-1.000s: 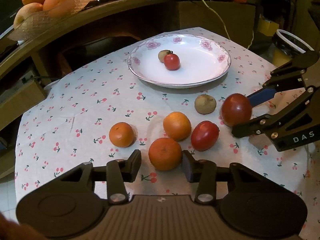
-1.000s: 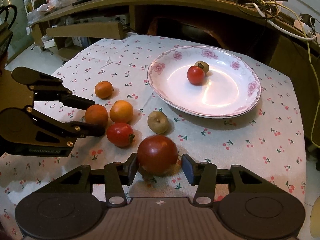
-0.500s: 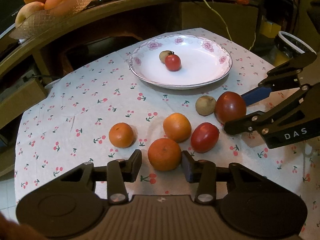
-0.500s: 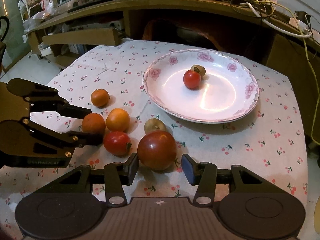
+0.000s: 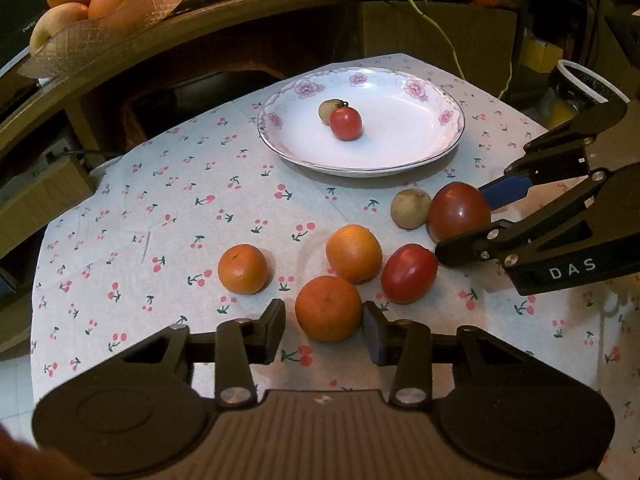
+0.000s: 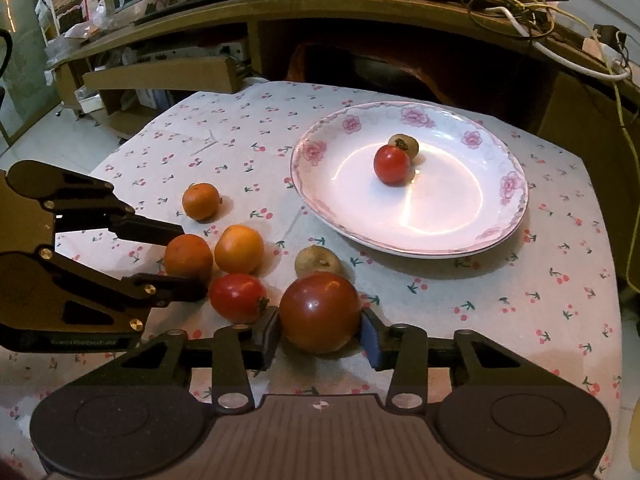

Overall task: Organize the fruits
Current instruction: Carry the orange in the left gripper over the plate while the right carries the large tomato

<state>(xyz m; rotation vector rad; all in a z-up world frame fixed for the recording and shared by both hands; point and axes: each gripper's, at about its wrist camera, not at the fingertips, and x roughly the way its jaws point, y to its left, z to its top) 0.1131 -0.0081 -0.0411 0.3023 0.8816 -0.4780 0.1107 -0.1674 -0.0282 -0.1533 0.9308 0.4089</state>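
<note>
— Looking at the right hand-held gripper [image 6: 320,330] first: what is between its fingers?

— The big dark-red tomato [image 6: 320,312]. The jaws have just been closing, and both pads now sit against the tomato's sides, so it is pinched. It lies low on the cherry-print cloth [image 6: 500,304] that covers the desk.

— And the left hand-held gripper [image 5: 324,326]?

— It has been narrowing too, around the nearest orange [image 5: 329,307]. The right pad touches the fruit, but a thin gap shows at the left pad, so the jaws are still slightly spread and not yet clamped. The orange rests on the cloth.

— Where is the rest of the fruit?

— A second orange [image 5: 354,253] lies just behind the first, and a third orange [image 5: 242,269] is apart to the left. The smaller red tomato [image 5: 409,273] lies just beside the right hand-held gripper's near finger. A brownish round fruit [image 5: 409,210] touches the big tomato on its far side.

— And the plate?

— The flowered plate [image 5: 436,148] lies farther back, carrying a small red tomato [image 5: 346,123] and another brownish fruit [image 5: 329,110] touching it.
</note>
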